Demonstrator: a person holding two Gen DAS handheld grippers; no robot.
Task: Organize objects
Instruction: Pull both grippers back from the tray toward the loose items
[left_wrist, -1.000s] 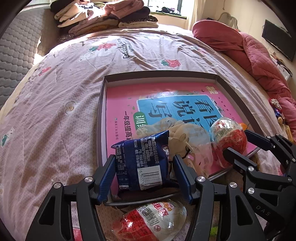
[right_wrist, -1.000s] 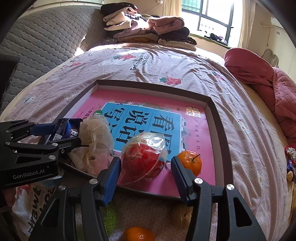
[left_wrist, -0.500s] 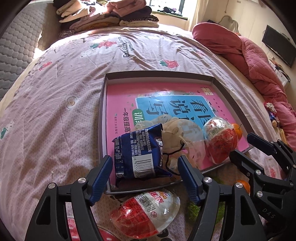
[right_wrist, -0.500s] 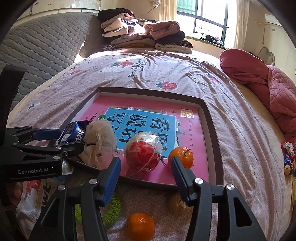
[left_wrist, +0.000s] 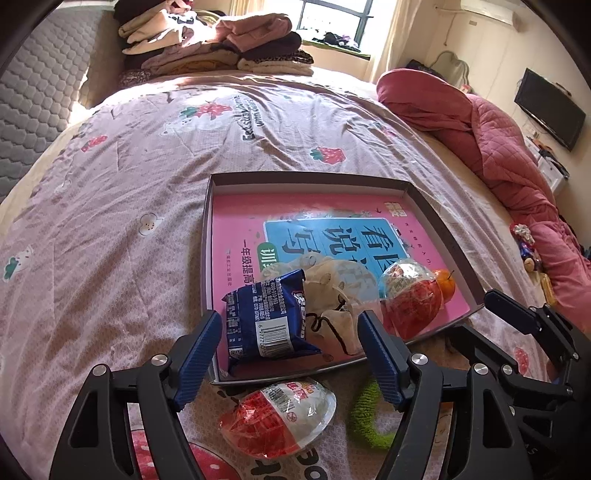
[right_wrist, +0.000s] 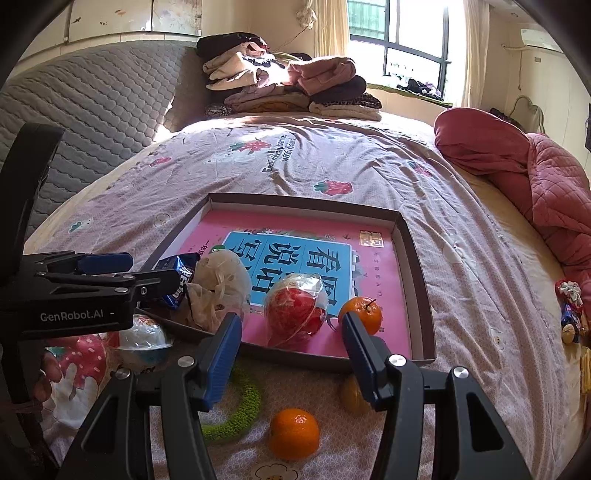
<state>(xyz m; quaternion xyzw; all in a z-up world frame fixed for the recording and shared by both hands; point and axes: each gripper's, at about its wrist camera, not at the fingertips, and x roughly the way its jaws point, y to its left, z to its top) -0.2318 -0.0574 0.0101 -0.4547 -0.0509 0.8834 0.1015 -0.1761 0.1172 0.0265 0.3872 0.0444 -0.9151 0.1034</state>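
While the blue snack packet lies in the near left corner of the shallow box lid on the bed, my left gripper hovers over it with its jaws opening, pads clear of the wrapper on both sides. Leaning against the packet is a beige drawstring pouch, and past that sit a wrapped red egg-shaped toy and a mandarin, all resting on a pink book cover that lines the lid. My right gripper hangs in front of the red toy with its fingers apart and nothing between them; neither pad touches it.

Outside the lid, along its near edge, a second red-and-white egg toy lies just below the left gripper, beside a green fuzzy ring. Another mandarin and a yellowish fruit, partly hidden behind my right finger, sit on the strawberry-print bedspread. Folded clothes are stacked at the far end of the bed, and a red quilt is bunched along the right side.
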